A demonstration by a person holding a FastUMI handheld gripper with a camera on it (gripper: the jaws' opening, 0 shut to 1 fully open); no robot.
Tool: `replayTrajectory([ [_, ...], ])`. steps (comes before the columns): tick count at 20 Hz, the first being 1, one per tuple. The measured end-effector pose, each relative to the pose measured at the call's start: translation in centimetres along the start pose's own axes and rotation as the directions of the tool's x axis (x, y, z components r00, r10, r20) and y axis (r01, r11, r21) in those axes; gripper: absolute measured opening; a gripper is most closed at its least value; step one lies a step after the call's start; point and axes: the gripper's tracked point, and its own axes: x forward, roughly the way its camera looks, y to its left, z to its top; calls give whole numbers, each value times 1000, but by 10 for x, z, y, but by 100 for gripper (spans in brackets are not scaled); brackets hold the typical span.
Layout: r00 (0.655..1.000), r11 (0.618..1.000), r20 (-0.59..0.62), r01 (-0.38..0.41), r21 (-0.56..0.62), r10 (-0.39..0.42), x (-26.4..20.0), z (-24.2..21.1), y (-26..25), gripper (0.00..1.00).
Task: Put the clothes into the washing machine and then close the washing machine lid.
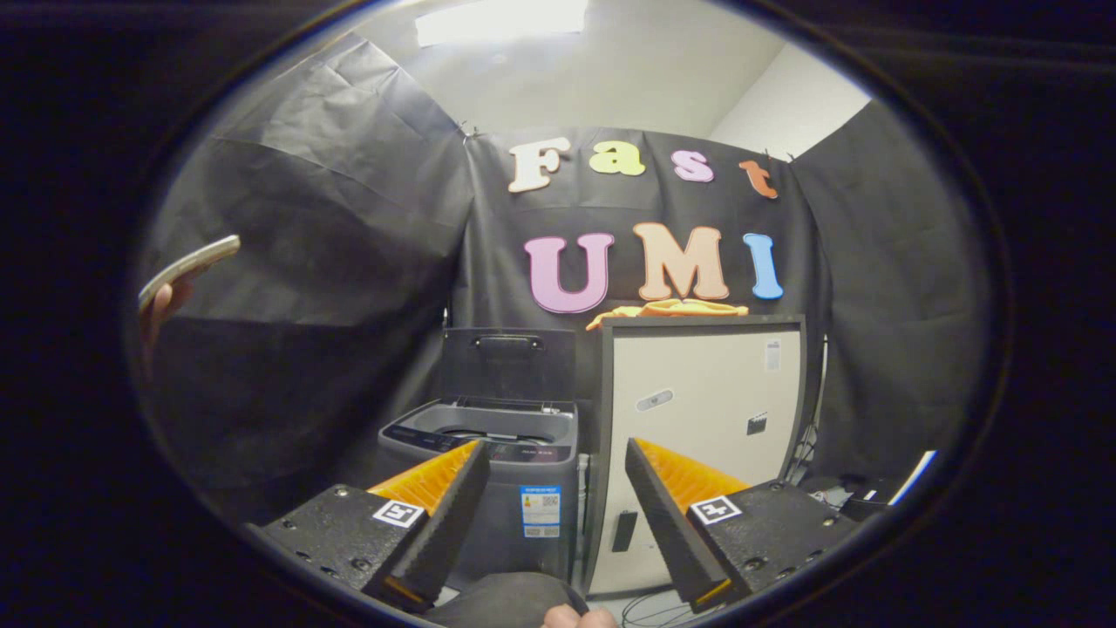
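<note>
A grey top-loading washing machine stands beyond my fingers, its dark lid raised upright against the booth wall. An orange-yellow garment lies on top of a white cabinet to the right of the machine. My gripper is open, well short of both, with nothing between its fingers. The machine's front shows in the gap between them.
A person's hand holds a phone at the far left. Part of a person shows low between the fingers. Cables and small items lie on the floor right of the cabinet. Black cloth walls enclose the booth.
</note>
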Motion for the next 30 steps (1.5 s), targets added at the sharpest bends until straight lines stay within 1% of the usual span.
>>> replayTrajectory([
  [5,1000,1000,10,13,-15,-12,23,12,-13,95],
  [10,1000,1000,-13,19,18,-19,53,21,-27,95],
  [12,999,999,-11,36,19,-35,65,31,-37,95],
  [17,998,995,-44,41,90,-37,100,45,-55,95],
  [21,995,995,-69,79,60,-75,123,57,-75,95],
  [26,989,984,-88,128,124,-118,143,68,-90,96],
  [30,983,981,-74,174,81,-168,163,83,-106,96],
])
